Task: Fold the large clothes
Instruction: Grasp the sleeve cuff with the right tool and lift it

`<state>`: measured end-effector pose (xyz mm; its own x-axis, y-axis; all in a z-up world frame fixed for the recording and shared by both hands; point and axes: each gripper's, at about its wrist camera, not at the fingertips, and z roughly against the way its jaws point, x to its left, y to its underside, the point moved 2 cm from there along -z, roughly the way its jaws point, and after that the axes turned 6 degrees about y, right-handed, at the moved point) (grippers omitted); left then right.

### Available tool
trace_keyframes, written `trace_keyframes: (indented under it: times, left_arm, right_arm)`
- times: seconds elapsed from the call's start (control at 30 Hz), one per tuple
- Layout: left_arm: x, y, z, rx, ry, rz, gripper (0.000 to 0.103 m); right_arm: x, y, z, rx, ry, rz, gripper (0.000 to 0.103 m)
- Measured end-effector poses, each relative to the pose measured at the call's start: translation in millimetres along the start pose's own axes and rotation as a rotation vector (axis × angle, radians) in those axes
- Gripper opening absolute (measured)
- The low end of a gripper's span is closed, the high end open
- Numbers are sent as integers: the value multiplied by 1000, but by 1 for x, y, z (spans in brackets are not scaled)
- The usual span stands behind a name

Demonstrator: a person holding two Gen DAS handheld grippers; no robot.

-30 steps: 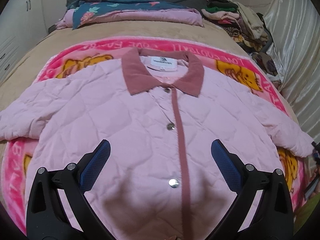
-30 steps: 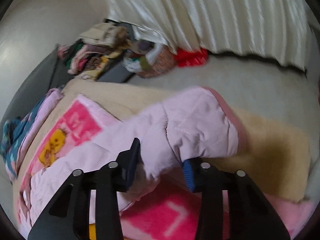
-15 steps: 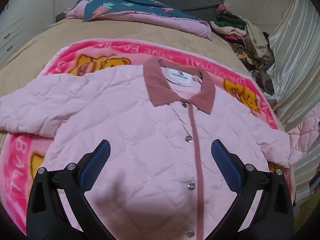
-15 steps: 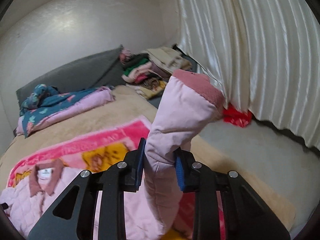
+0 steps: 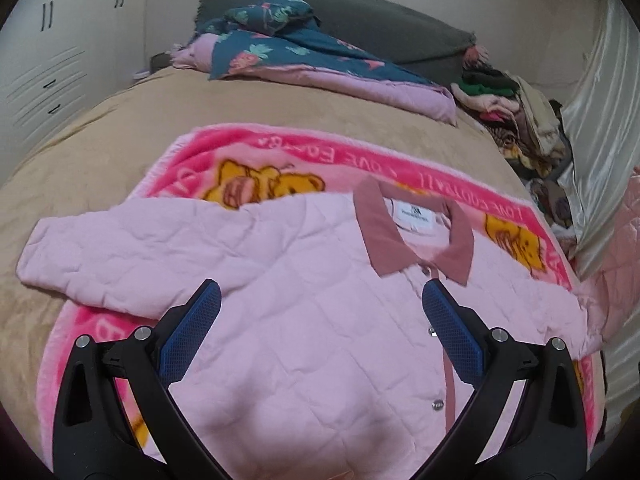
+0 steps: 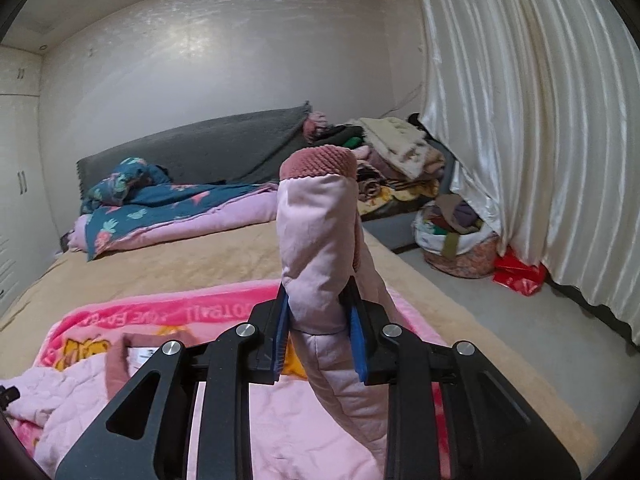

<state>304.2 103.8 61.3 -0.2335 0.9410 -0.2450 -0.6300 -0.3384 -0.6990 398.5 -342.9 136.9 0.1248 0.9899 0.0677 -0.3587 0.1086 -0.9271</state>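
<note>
With the right tongs clenched on the raised sleeve of the pale pink quilted jacket (spread button-side up on the bed), the person should carry it across the chest while the released left tongs hover above.

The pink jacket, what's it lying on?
The pink jacket lies on a pink cartoon blanket, which is spread over a tan bed cover. The jacket hides the blanket's middle.
</note>
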Motion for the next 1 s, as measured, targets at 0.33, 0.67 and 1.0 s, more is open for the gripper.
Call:
trace_keyframes:
  times: [0.33,0.67,1.0]
  left_arm:
    - [3,-8,-13,21,87,10,95]
    - [38,-3,-22,7,145,141,95]
    - [60,0,-33,40,251,244,95]
  right_arm:
    - [78,-16,4,-6,-114,52,24]
    - [152,-9,5,25,-265,85,23]
    - [223,14,-1,51,-368,142,23]
